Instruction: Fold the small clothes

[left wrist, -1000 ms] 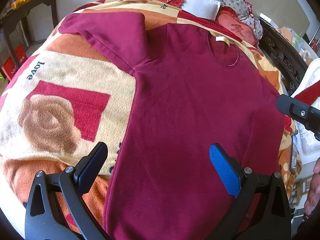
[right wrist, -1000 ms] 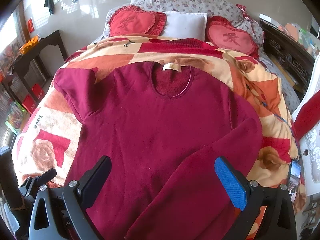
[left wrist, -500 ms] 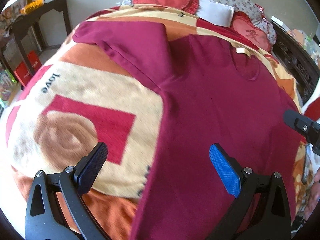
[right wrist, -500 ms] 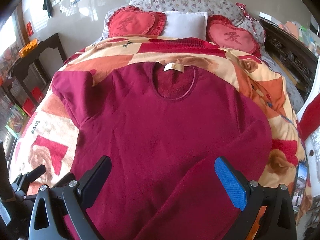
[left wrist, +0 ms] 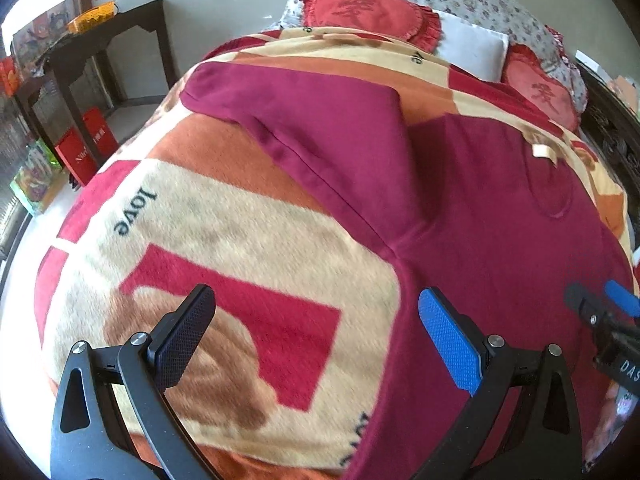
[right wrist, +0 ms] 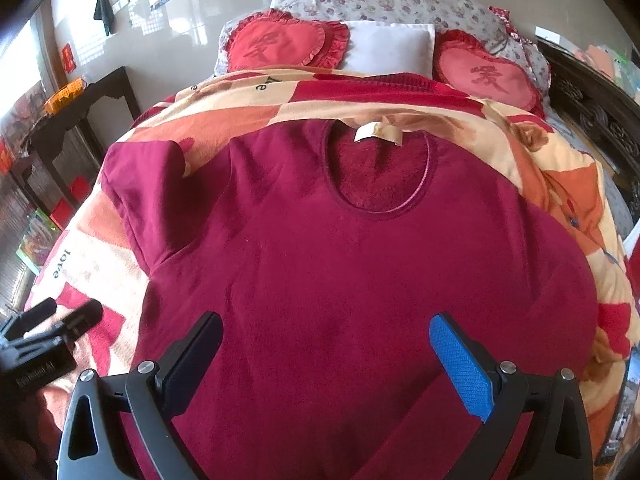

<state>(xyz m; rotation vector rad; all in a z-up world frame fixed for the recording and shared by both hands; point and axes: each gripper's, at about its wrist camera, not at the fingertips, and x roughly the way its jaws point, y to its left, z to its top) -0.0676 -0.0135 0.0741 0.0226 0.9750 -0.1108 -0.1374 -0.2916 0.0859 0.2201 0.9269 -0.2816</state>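
A dark red long-sleeved sweater (right wrist: 340, 272) lies flat, front up, on a patterned blanket (right wrist: 92, 268), neck with a white label (right wrist: 376, 134) toward the pillows. Its left sleeve (left wrist: 320, 128) lies out to the side; its right sleeve is folded across the lower body. My left gripper (left wrist: 316, 336) is open and empty, above the blanket at the sweater's left side seam (left wrist: 400, 264). It also shows in the right wrist view (right wrist: 68, 316). My right gripper (right wrist: 326, 356) is open and empty, above the sweater's lower body.
Two red heart cushions (right wrist: 280, 46) and a white pillow (right wrist: 390, 50) lie at the bed's head. A dark side table (left wrist: 100, 40) and red boxes (left wrist: 80, 152) stand on the left. A carved dark wooden frame (right wrist: 592, 112) runs along the right.
My left gripper has moved left and forward, from above the sweater's body to its left edge over the blanket. My right gripper has moved slightly closer over the sweater.
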